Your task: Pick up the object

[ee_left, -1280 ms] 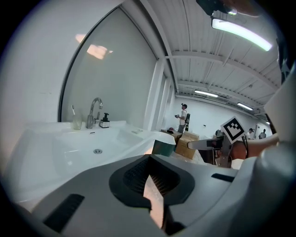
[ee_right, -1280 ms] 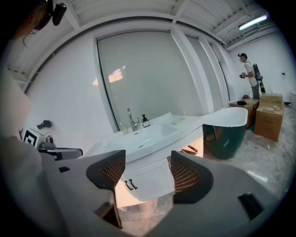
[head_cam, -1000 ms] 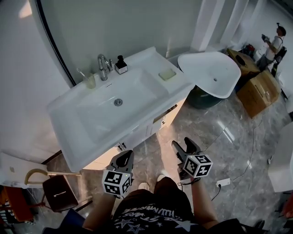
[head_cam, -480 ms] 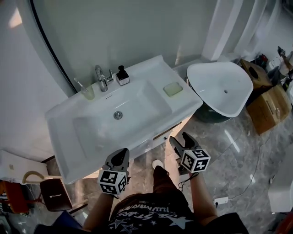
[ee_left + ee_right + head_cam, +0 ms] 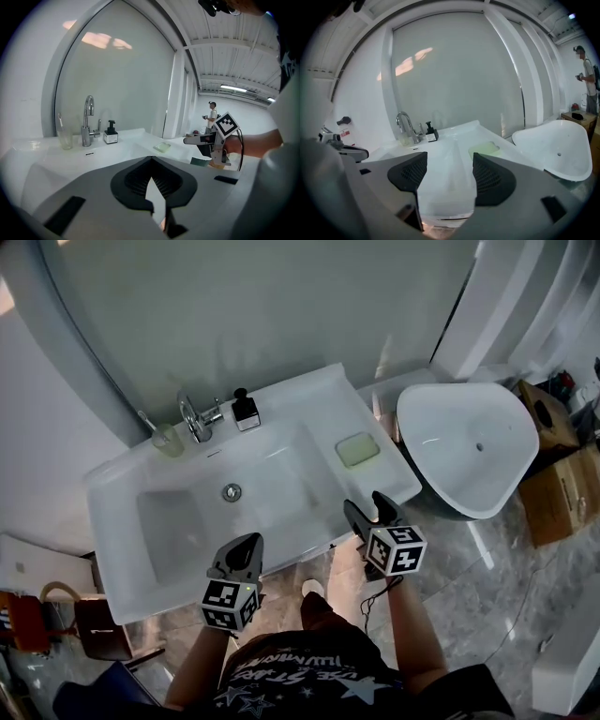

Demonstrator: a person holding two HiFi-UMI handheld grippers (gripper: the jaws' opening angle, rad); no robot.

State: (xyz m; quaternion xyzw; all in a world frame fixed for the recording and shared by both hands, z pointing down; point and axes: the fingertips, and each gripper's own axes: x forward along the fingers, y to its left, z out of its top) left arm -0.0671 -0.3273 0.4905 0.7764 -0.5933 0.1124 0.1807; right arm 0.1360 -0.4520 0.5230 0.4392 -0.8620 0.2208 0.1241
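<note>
Green soap bar lies untouched on the basin counter, right of frame centre. Both grippers have advanced to the counter's front edge, so the bar is probably within reach. The right gripper is spread and empty; the left gripper is pressed together.

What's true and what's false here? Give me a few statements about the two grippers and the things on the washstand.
1. The right gripper has its jaws apart, nothing between them. True.
2. The left gripper grips the green soap. False: its jaws are together and empty; the soap lies on the counter.
3. In the head view, the soap dispenser stands right of the faucet. True.
4. The toothbrush cup sits inside the basin. False: it stands on the counter, left of the faucet.
</note>
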